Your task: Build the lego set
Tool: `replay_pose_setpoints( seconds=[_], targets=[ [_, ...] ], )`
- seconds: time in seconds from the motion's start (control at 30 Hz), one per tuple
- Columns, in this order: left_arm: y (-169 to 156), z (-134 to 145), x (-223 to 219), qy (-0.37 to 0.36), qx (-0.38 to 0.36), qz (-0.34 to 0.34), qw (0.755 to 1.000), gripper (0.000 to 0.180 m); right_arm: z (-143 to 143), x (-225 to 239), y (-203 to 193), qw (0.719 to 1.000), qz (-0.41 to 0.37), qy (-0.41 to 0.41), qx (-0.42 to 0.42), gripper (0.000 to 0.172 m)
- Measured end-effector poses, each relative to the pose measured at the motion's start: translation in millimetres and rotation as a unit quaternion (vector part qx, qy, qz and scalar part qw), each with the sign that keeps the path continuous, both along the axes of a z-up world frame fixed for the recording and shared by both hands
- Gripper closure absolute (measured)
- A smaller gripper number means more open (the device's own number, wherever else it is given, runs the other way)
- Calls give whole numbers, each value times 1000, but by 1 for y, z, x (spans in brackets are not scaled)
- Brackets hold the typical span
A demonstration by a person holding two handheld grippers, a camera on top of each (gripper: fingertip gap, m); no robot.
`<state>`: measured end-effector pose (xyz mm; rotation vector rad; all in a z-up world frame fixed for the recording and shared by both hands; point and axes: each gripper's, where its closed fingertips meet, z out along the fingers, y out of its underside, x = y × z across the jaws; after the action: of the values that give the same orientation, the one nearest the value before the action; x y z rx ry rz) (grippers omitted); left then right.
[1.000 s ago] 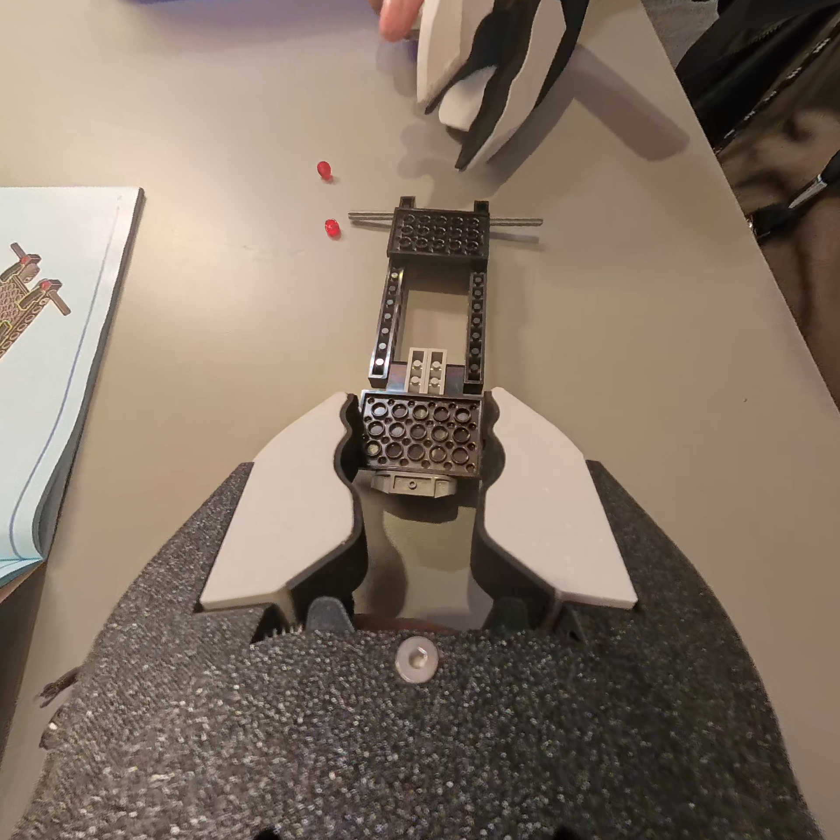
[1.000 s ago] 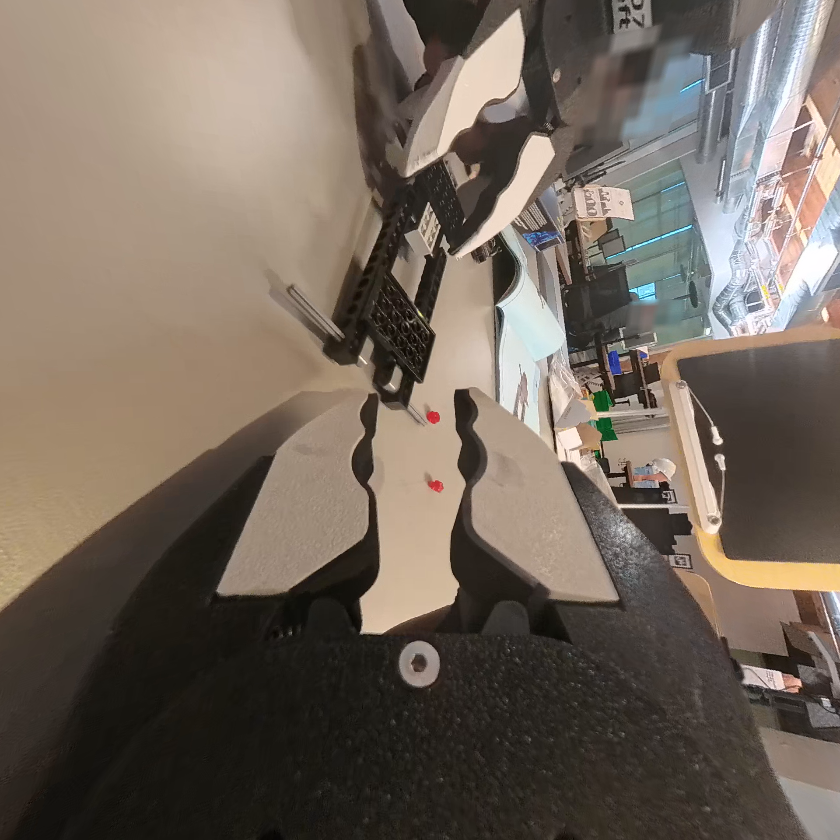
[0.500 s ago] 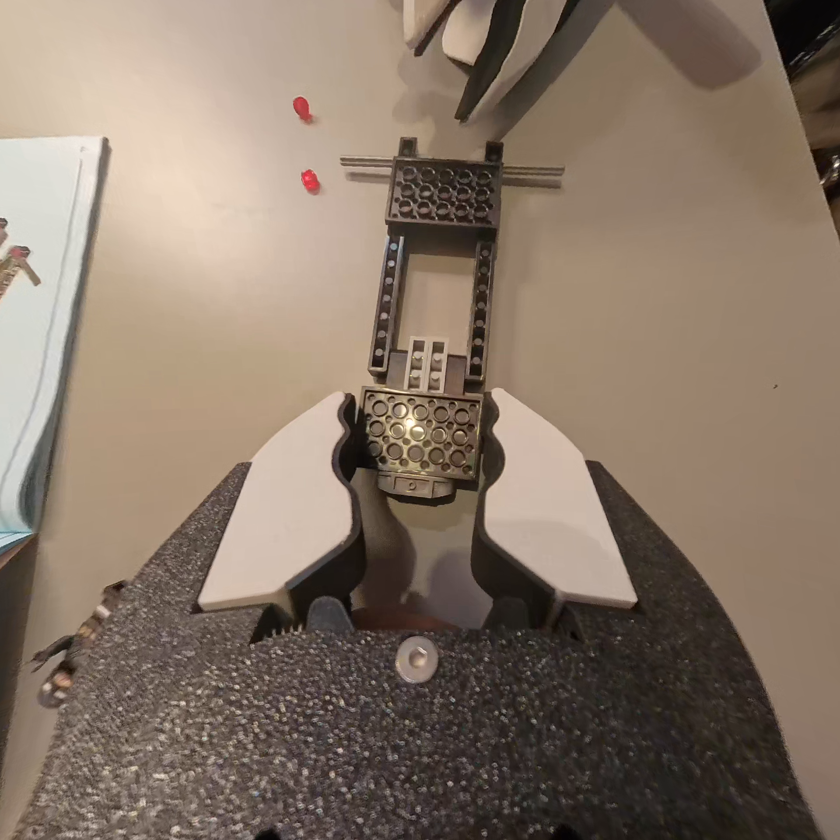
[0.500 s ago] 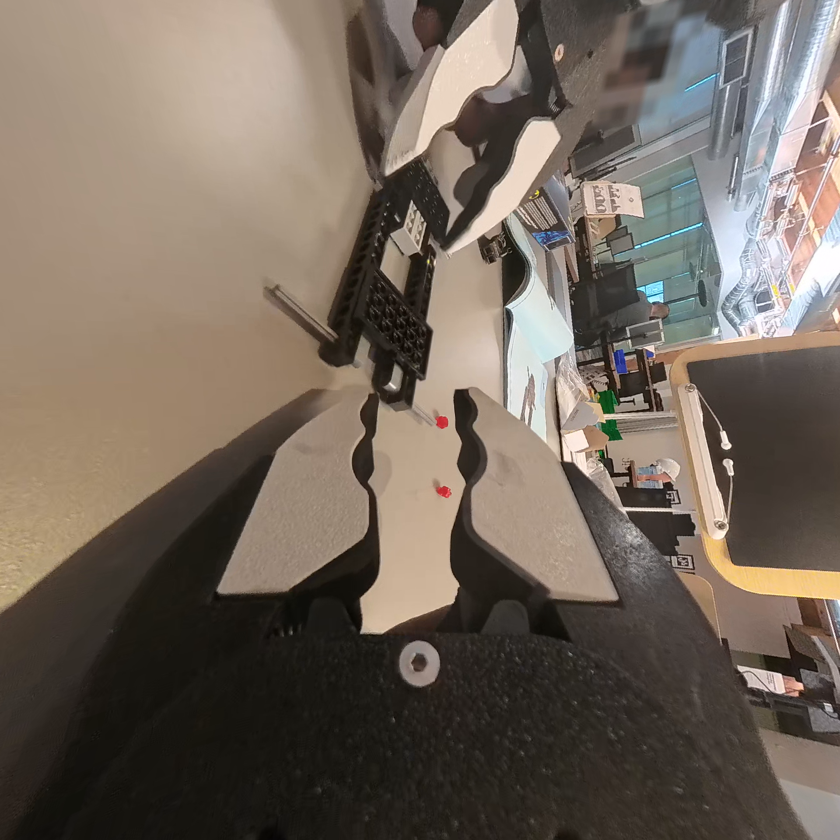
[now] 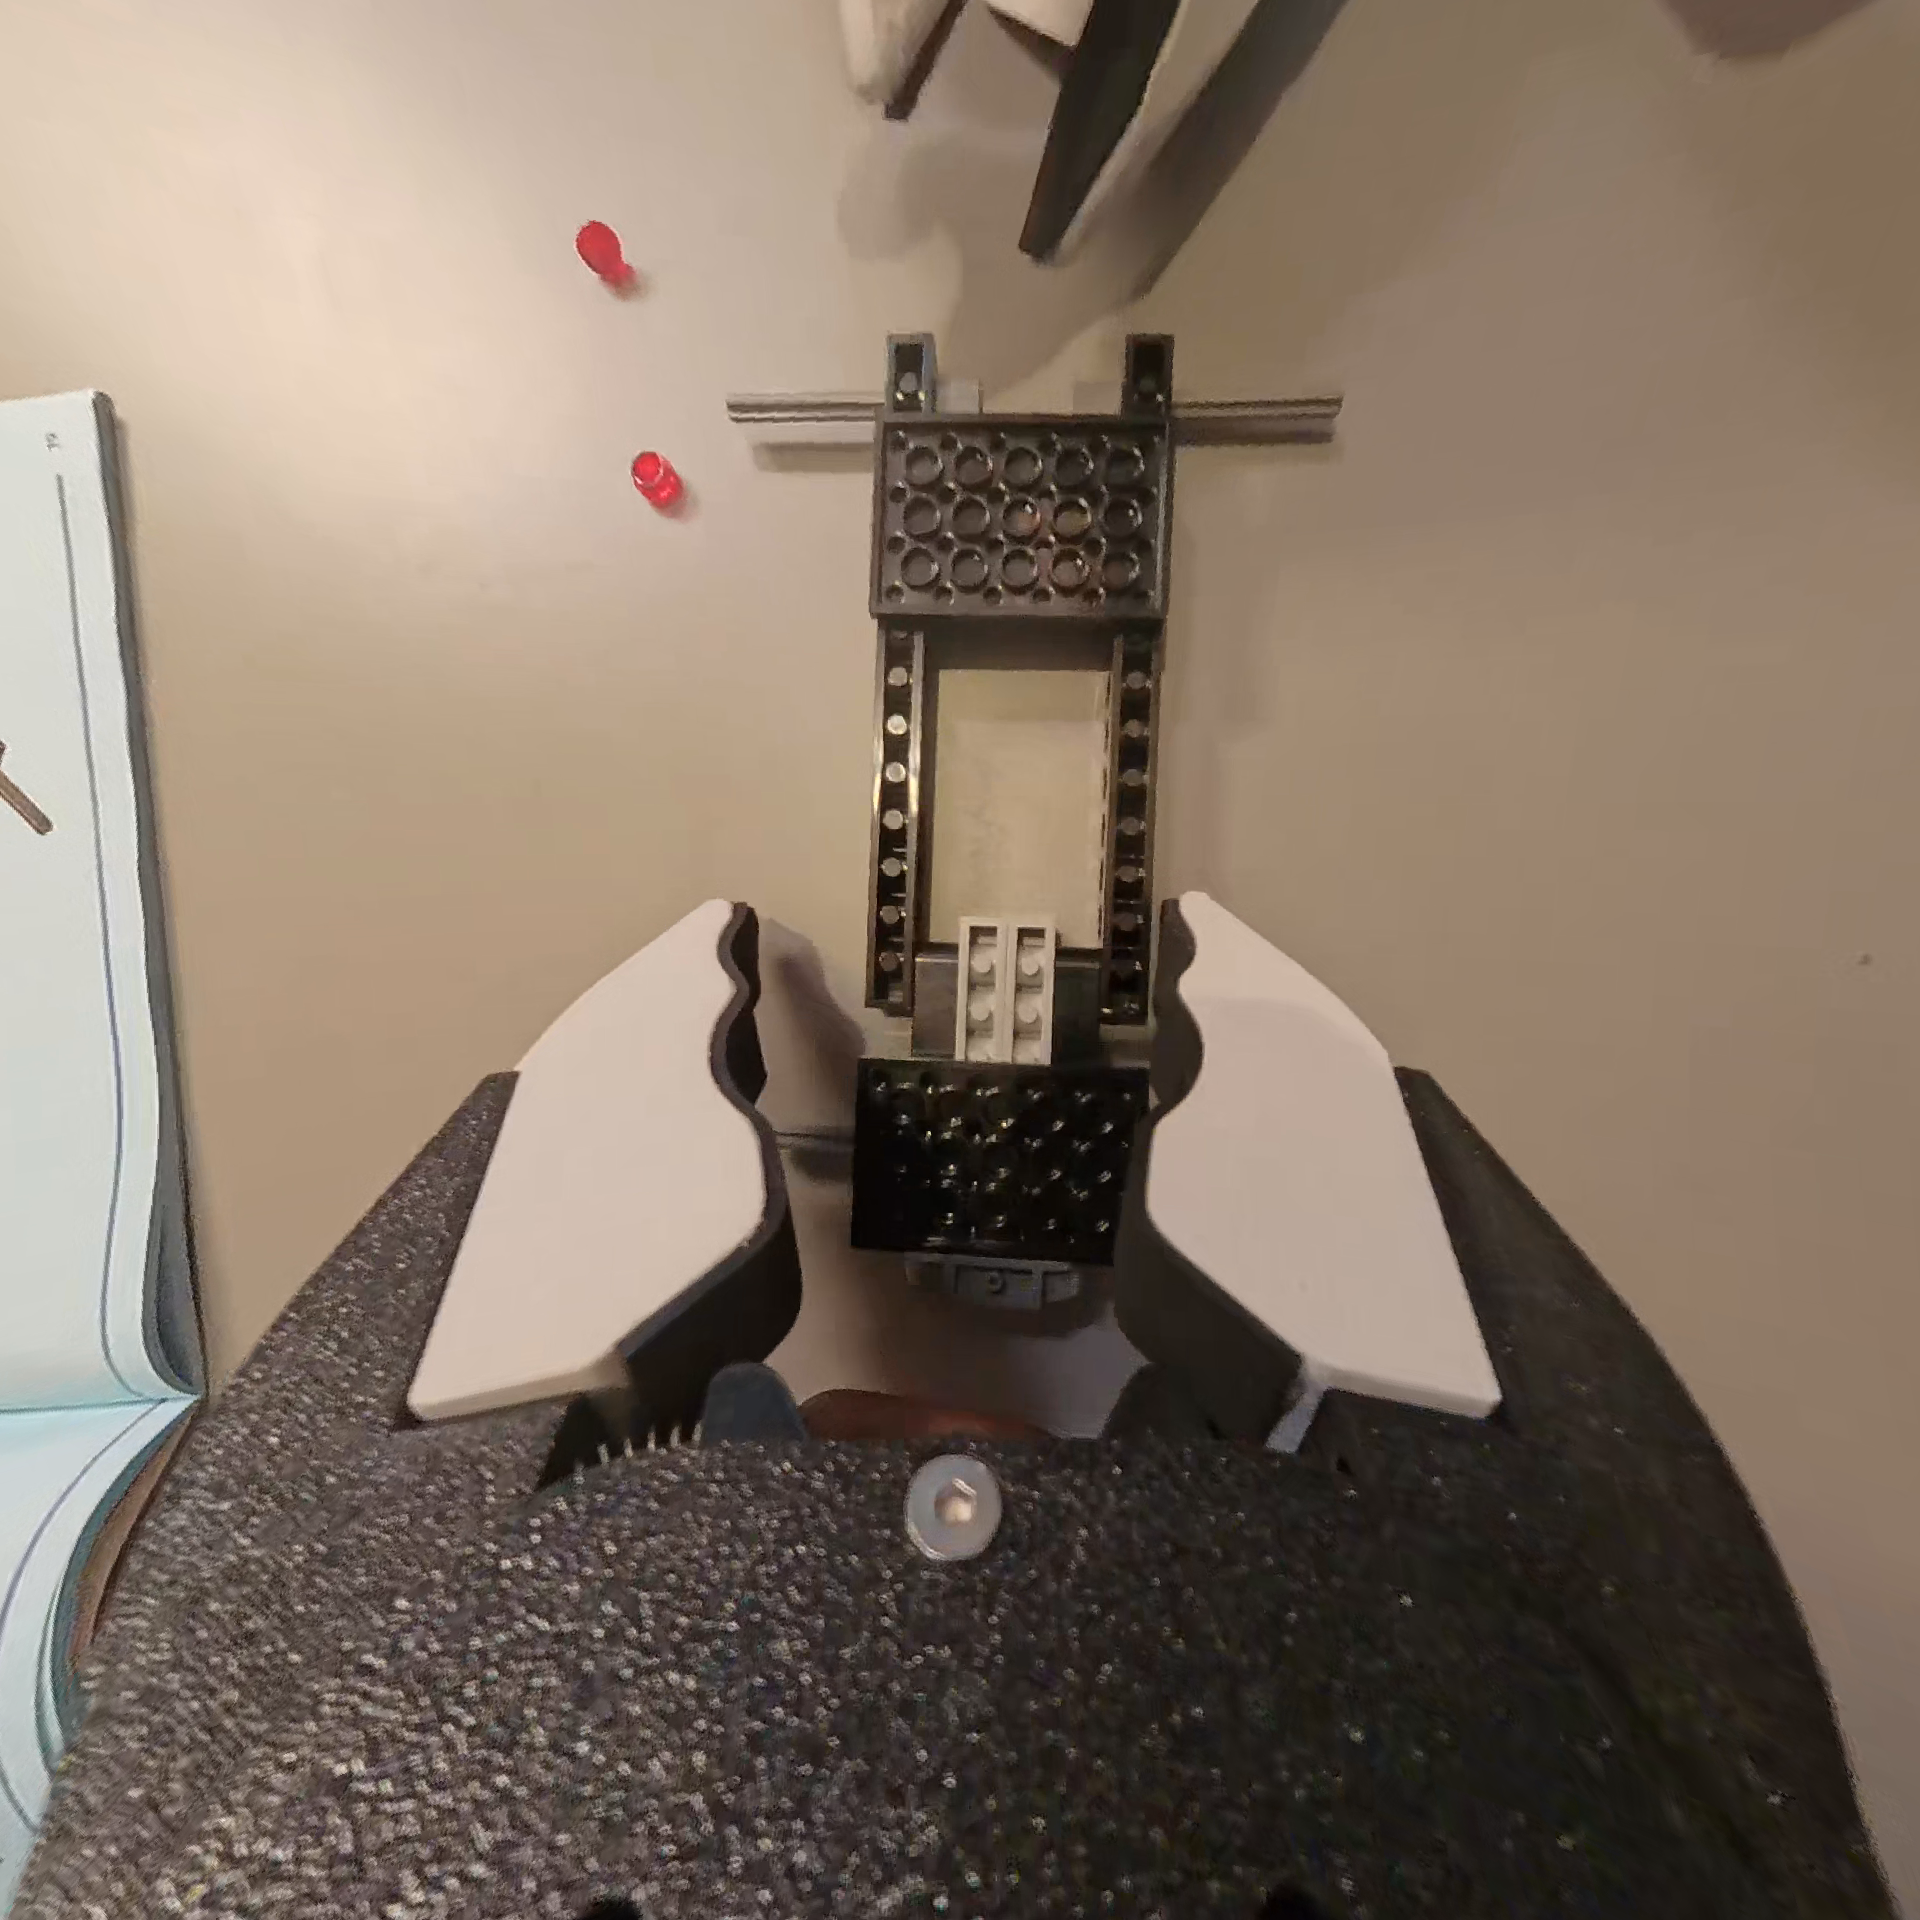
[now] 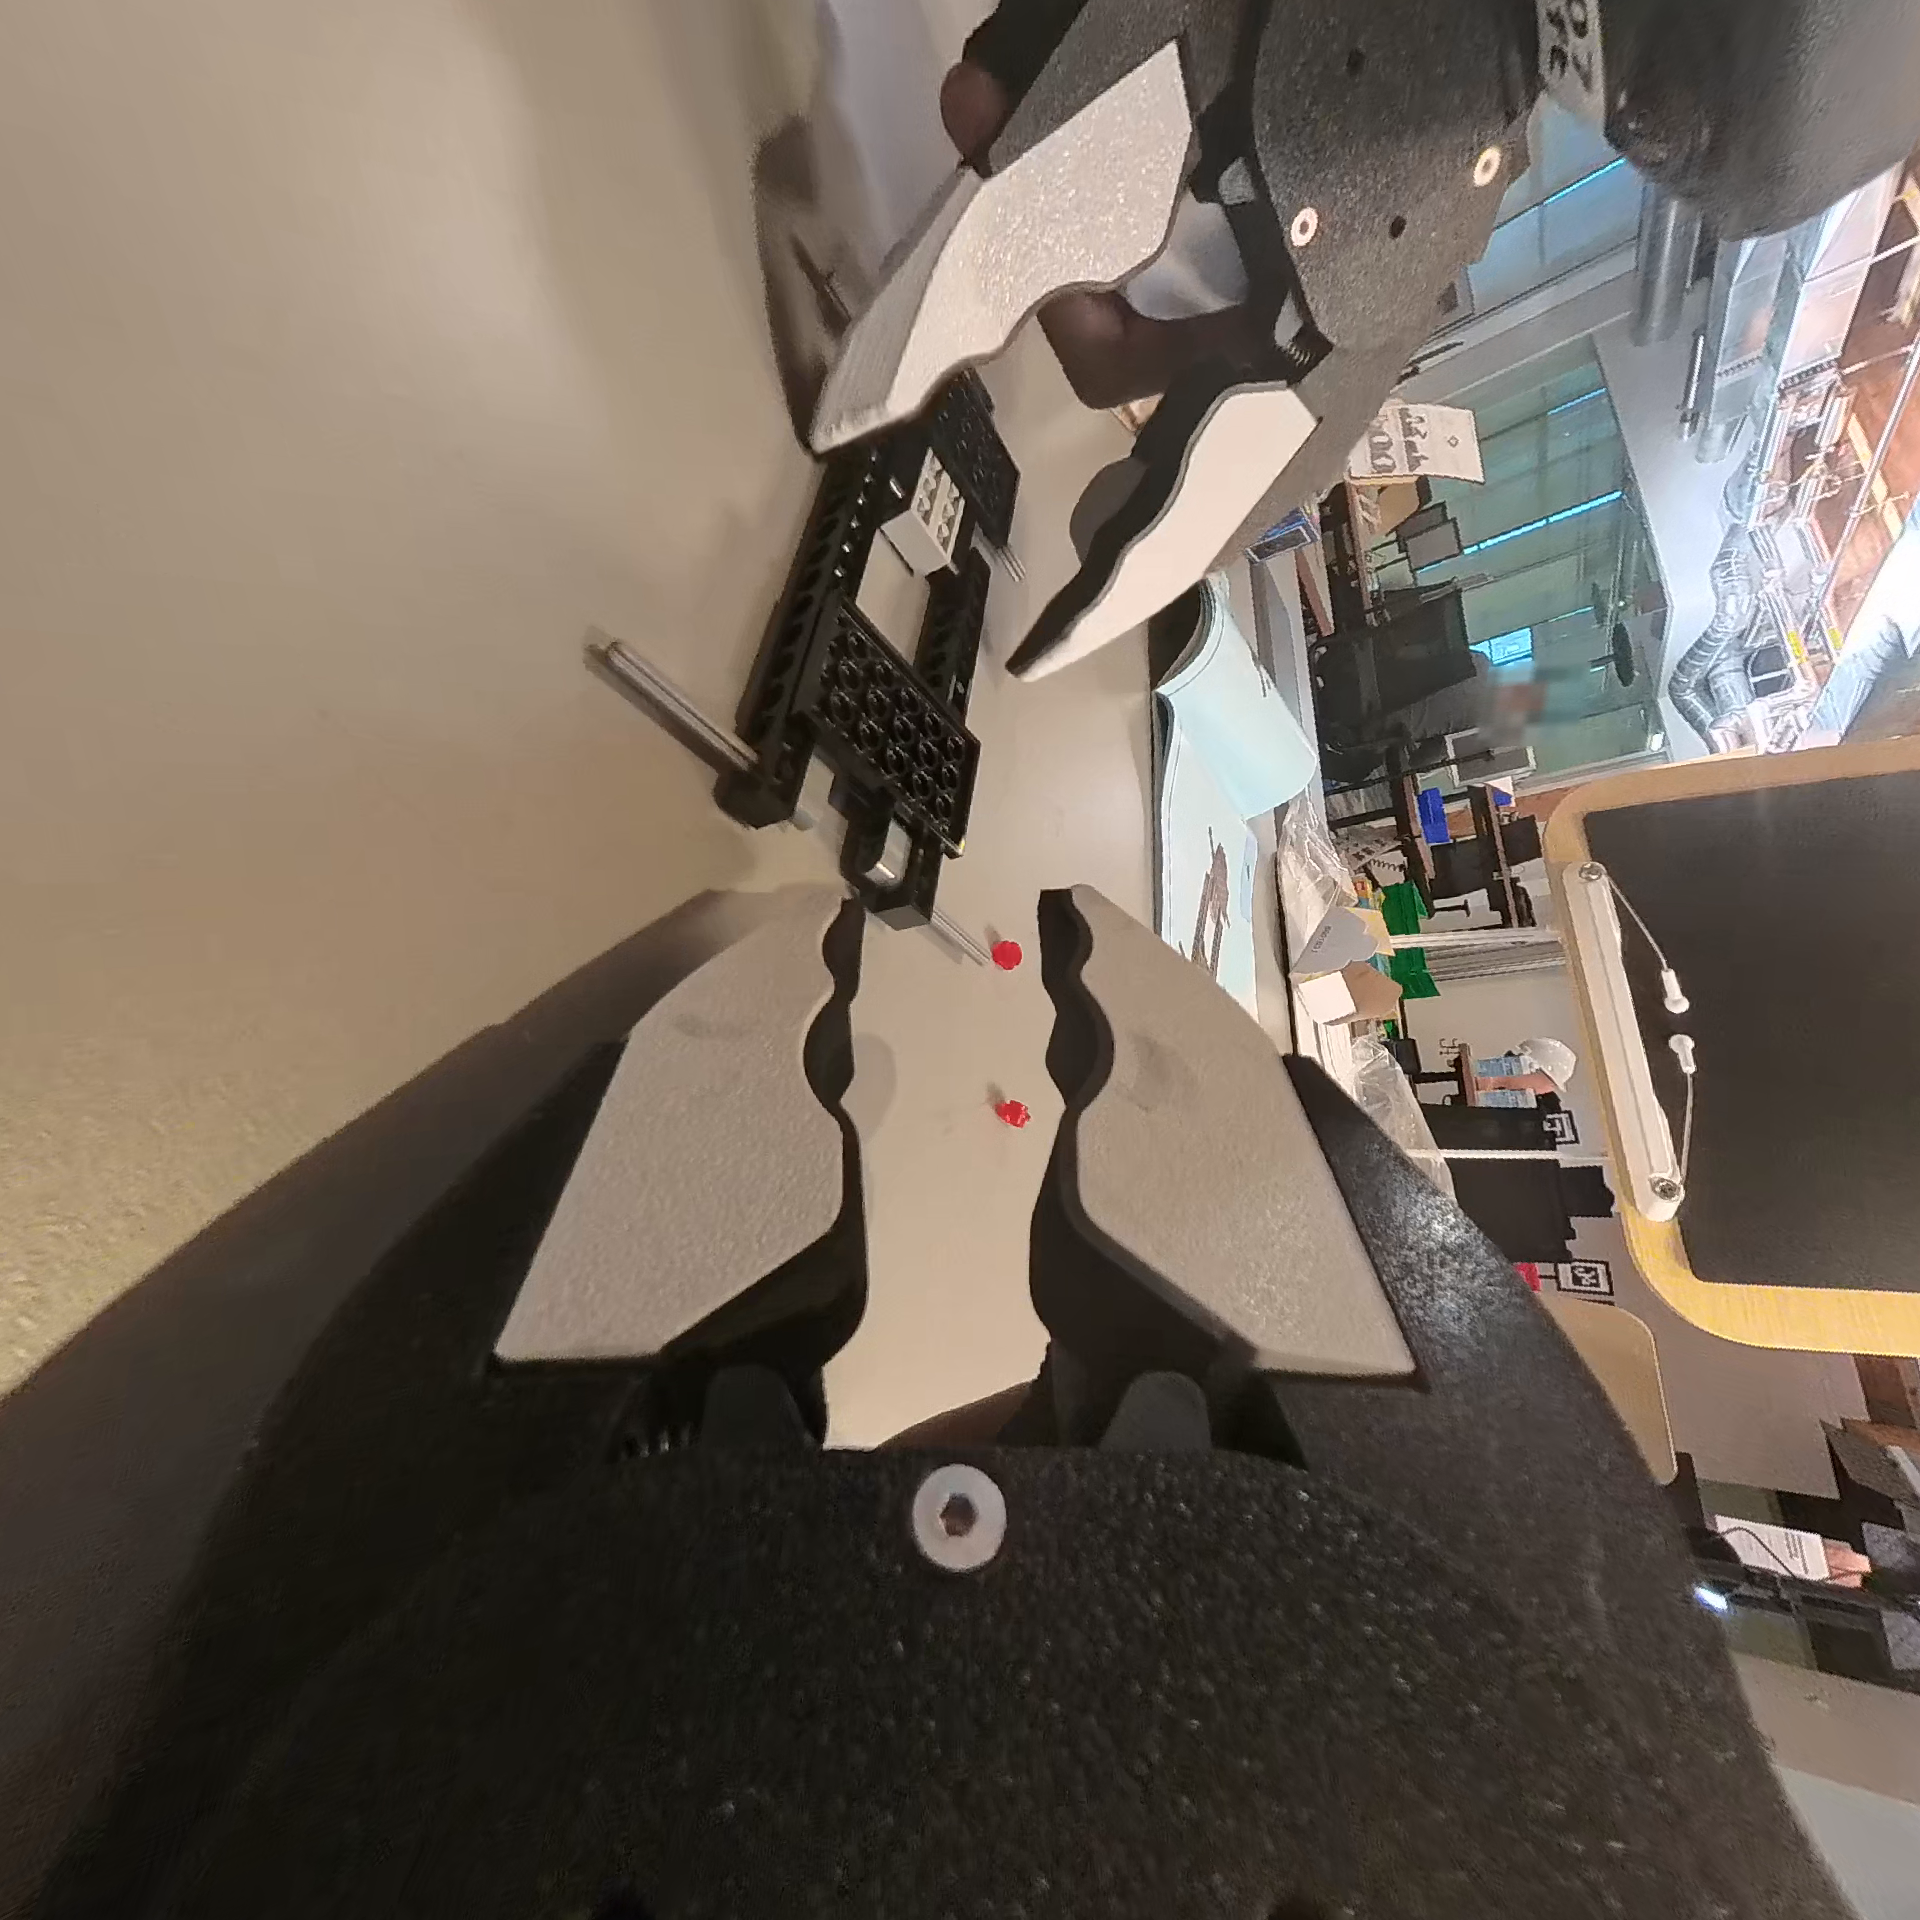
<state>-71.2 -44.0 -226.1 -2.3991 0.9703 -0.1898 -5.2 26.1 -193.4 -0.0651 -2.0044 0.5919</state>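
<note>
Brickwork fills what I see past my left claw [image 5: 956, 925]: a black brick frame [image 5: 1018, 727] lies flat on the beige table [image 5: 1507, 727], two long studded side beams joined by a studded plate at each end. The near plate sits between my left fingers [image 5: 644, 1122], but there is a clear strip of table between the left pad and the plate's edge; on the right side I cannot tell whether the pad touches. The claw stands wide apart and grips nothing. Just ahead of the fingertips, a small light grey brick [image 5: 1006, 987] sits inside the frame. A grey axle [image 5: 1039, 407] runs crosswise through the far end. Ahead and to the left of the claw lie two small red pieces [image 5: 655, 483], apart from the frame. Farther left, an open pale blue booklet [image 5: 73, 935] lies at the table's edge.

From my right claw [image 6: 945, 925], the fingers stand partly apart with nothing between them but table. One red piece [image 6: 1005, 952] lies just beyond the tips, the other [image 6: 1010, 1114] shows below the gap between the fingers. The frame's axle end lies just ahead and to the left of the tips. Beyond the frame's far end, the left claw hovers spread over it, and the booklet lies ahead to the right.
</note>
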Motion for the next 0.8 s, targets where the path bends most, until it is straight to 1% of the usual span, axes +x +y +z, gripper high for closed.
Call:
replay_pose_setpoints(
  seconds=[0.17,0.37,0.43,0.53,0.8],
  targets=[
    [-8,-2,3,-11,-16,-29,999,108,0,0,2,1000,0,-3,-2,138],
    [-11,-2,4,-25,-22,-43,999,120,0,0,2,1000,0,-4,-2,138],
    [-12,-1,3,-29,-17,-37,999,128,1,0,2,1000,0,-3,-3,138],
    [-11,-1,3,-41,-6,-26,999,129,2,0,2,1000,-1,0,-4,138],
    [-12,2,5,-107,20,41,993,130,8,1,2,1000,-6,13,-12,137]
  ],
)
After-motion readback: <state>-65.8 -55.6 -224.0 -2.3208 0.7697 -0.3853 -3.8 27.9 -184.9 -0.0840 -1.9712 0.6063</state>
